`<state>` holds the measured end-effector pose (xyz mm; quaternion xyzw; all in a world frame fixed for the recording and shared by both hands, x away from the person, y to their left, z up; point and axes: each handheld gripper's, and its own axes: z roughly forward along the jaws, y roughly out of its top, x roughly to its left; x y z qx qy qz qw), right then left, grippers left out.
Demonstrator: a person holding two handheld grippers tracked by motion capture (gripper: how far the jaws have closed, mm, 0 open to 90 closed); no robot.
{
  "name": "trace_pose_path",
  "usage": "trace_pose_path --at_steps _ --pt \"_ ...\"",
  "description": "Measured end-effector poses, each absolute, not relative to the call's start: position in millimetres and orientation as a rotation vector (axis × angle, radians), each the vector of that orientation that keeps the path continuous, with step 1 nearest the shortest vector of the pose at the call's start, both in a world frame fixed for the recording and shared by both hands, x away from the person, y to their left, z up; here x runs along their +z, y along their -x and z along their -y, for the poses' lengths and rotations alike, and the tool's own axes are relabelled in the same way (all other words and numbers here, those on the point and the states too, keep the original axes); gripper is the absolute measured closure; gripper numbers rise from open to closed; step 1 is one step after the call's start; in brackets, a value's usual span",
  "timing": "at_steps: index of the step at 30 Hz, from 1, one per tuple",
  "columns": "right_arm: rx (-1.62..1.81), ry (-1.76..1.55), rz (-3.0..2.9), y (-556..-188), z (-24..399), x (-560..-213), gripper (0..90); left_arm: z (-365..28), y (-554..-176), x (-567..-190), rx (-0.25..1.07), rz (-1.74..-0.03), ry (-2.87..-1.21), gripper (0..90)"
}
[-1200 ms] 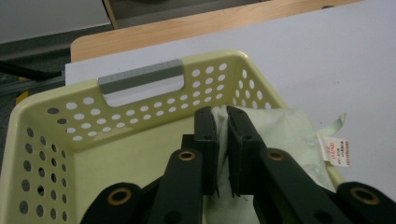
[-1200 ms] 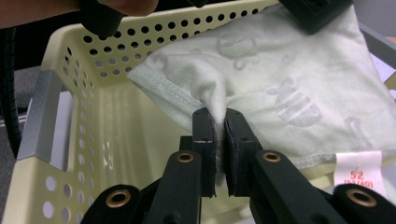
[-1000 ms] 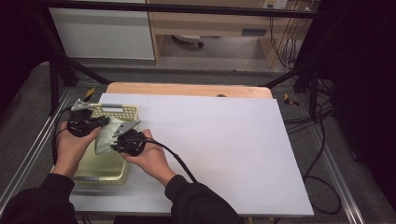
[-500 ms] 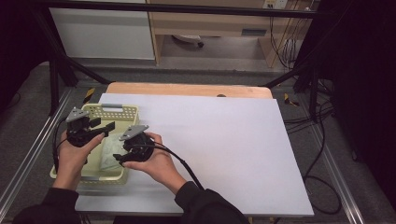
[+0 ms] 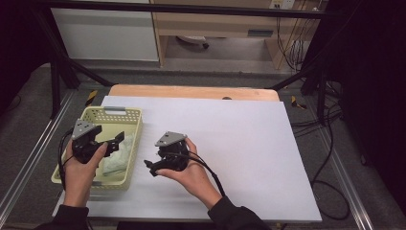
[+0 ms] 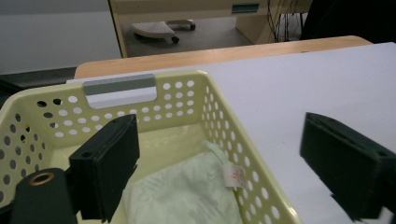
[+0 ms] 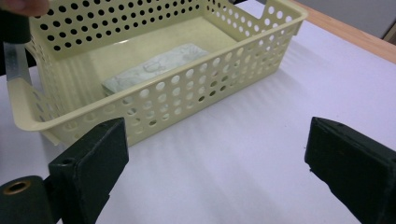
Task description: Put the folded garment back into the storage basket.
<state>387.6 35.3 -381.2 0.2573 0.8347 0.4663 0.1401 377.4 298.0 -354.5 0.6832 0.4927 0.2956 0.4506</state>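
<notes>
Two sets of tongs work over the white worktop, where a pale yellow basket holds the folded green cloth. Left tongs hover above the basket, right tongs beside it; both have just been opening and hold nothing.

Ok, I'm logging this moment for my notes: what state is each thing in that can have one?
Basket: upright on the white table cover, open-topped.
Folded cloth: lying flat inside the basket, released.
Left tool: over the basket, its jaws have just been opening, nothing between them.
Right tool: beside the basket over the cover, its jaws have just been opening, empty.
</notes>
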Motion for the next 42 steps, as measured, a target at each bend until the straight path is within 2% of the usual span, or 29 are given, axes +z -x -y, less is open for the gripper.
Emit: trace_pose_path --at_steps 4,11,16,23,42 --pt "1.354 -0.76 -2.385 -386 -26 -381 5.7 -300 -364 -356 0.726 -1.149 -1.701 8.5" --pt "1.297 -0.762 -2.406 -385 -15 -387 4.1 -294 -349 -366 0.646 -1.136 -1.702 8.1" --pt "1.269 -0.77 -2.395 -386 -12 -388 3.9 -292 -343 -372 0.646 -1.134 -1.66 8.5" --pt "1.217 -0.796 -2.376 -386 -11 -391 3.9 -287 -336 -379 0.644 -1.105 -1.691 7.9" --pt "1.397 -0.727 -2.228 -395 32 -367 7.3 -273 -331 -390 0.606 -1.082 -1.763 7.5"
